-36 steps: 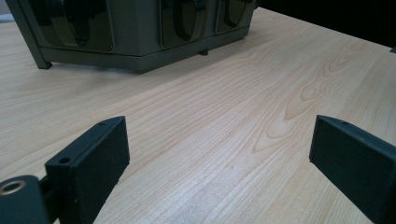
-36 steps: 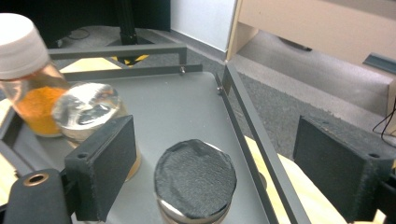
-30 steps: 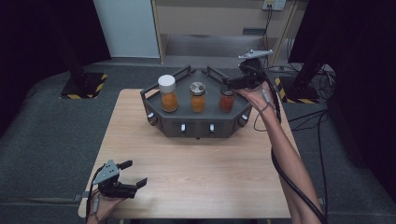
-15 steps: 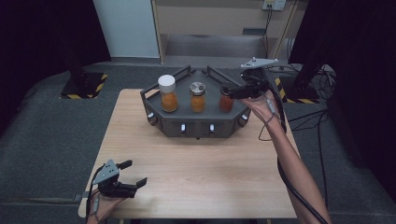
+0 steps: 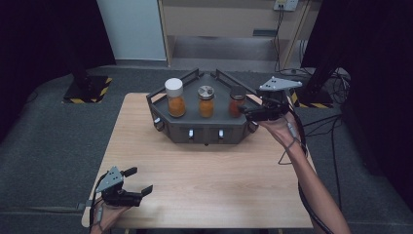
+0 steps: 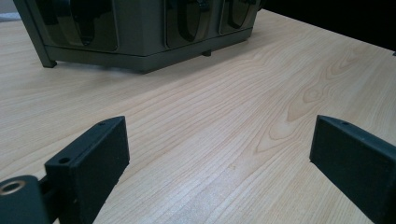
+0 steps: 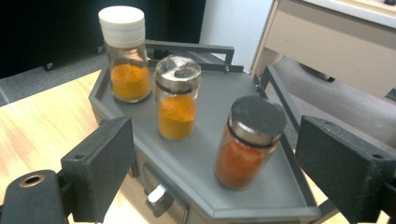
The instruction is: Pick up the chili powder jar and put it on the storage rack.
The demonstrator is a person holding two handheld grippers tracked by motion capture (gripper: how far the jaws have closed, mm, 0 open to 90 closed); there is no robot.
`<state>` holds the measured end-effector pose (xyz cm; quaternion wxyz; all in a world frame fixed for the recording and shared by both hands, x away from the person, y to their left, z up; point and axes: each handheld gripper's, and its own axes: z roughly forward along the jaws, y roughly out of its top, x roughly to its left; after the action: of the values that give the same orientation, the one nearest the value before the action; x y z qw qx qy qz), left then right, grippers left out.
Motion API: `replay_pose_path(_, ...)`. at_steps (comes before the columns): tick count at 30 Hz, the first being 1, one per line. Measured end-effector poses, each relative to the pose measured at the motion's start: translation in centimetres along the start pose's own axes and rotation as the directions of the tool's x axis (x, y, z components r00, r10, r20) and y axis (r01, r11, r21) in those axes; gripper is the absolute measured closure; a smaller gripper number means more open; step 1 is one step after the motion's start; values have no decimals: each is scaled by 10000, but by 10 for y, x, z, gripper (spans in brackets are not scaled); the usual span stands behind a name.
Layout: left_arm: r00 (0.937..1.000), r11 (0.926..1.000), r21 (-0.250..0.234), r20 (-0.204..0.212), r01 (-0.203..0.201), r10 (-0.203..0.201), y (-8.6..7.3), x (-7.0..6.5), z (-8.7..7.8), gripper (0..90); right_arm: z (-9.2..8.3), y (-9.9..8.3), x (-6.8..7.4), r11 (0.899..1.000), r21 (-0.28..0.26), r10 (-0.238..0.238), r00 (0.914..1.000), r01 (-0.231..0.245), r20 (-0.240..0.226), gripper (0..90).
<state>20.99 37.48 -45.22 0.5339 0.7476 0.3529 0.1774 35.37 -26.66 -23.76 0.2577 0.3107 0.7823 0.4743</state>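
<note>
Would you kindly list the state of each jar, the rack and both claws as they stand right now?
White-capped glass jar of orange powder: upright, capped, on rack.
Silver-lidded glass jar of orange powder: upright, lidded.
Dark-lidded glass jar of red-orange powder: upright, lidded, ungripped, ahead of the right claw.
Grey metal rack: on table, drawers shut.
Right claw: open, empty, jaws just opening.
Left claw: open, empty.

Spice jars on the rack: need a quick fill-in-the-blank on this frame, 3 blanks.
1. The rack carries ____ jars.
2. The jar with the white lid holds ____ powder.
3. The right gripper, jaws open, is nearest the jar with the ____ lid, not touching it.

Missing words: three; yellow-orange; dark
</note>
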Motion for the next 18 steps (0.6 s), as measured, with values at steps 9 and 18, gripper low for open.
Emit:
replay_pose_path(9, 10000, 10000, -30, -36, 85, -85, -1, 0, 0, 38, -17, -22, 7, 9999, -21, -161, 9999, 160, -56, 115)
replay_pose_path(18, 9999, 9999, -34, -23, 152, -153, -1, 2, 0, 38, -27, -45, 15, 9998, -156, -83, 9997, 79, -250, 97)
